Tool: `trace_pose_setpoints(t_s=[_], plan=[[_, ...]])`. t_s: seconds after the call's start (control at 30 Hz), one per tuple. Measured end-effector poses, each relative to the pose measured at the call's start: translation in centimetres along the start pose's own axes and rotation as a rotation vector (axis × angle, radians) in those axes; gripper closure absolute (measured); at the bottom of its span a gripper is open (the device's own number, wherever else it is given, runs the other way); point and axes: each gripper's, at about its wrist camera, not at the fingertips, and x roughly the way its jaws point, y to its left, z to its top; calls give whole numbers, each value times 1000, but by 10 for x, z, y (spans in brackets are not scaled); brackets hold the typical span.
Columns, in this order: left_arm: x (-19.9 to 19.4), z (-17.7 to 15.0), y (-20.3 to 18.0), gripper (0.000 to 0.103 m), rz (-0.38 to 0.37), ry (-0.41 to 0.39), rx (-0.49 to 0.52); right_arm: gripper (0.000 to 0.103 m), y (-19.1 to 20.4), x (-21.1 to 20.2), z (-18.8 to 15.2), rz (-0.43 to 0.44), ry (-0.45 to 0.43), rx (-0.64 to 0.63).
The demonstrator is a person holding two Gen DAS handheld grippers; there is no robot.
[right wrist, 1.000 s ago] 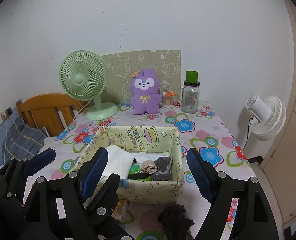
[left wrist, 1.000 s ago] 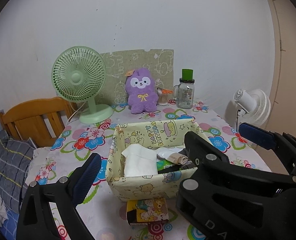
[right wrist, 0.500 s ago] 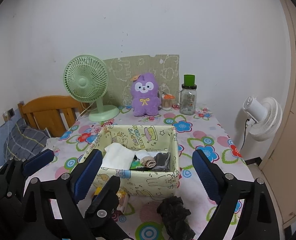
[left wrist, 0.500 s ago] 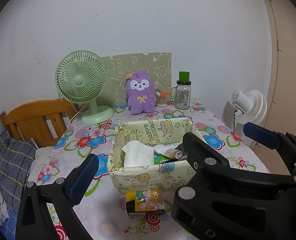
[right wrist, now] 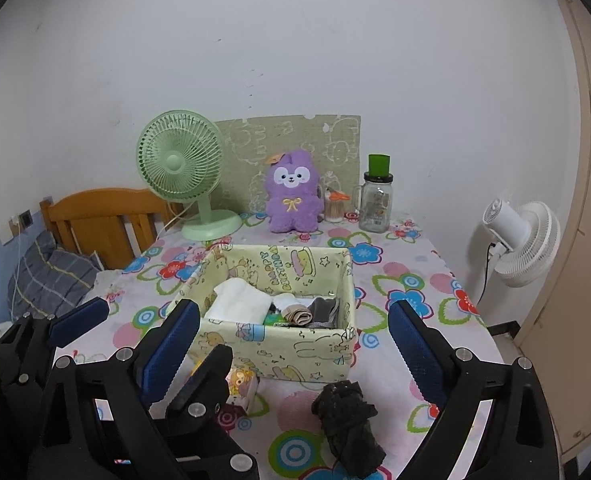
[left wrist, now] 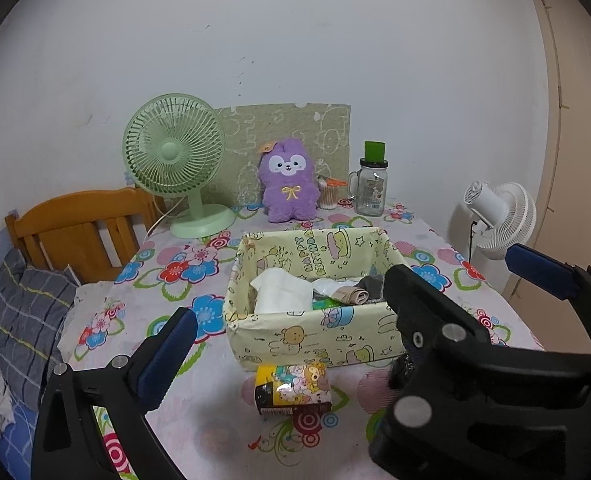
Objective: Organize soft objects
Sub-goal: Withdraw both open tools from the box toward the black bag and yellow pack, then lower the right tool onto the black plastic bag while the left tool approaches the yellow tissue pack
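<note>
left cam: fabric bin [left wrist: 315, 336] mid-table with white cloth [left wrist: 281, 292] and rolled socks [left wrist: 351, 295] inside, cartoon tissue pack [left wrist: 293, 388] lying just in front, purple plush [left wrist: 289, 186] by the wall

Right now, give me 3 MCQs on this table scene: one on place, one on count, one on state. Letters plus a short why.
1. Where does the black cloth bundle lie?
A. inside the fabric bin
B. on the tablecloth in front of the fabric bin
C. on the chair

2. How many fans are in view?
A. one
B. two
C. three

3. The right gripper is:
A. clamped on the plush
B. empty, jaws apart
C. clamped on the jar

Key: B, the bundle sits outside the bin's near wall; B, a green fan and a white fan; B, nothing sits between the opening jaws.
</note>
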Motion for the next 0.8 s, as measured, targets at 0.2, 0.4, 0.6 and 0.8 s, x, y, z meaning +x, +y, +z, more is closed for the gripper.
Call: trace_pose_setpoints(t_s=[0.2, 0.4, 0.6, 0.8], plan=[[0, -6, -1, 0, -13, 9, -2, 6, 1, -1, -5, -6, 5, -11], [4, -14, -3, 0, -35, 26, -3, 6, -1, 2, -14, -8, 21, -14], [9, -22, -5, 0, -38, 45, -2, 6, -3, 7, -23, -13, 31, -7], [15, -27, -6, 0, -38, 61, -15, 6, -5, 10, -29, -24, 39, 9]])
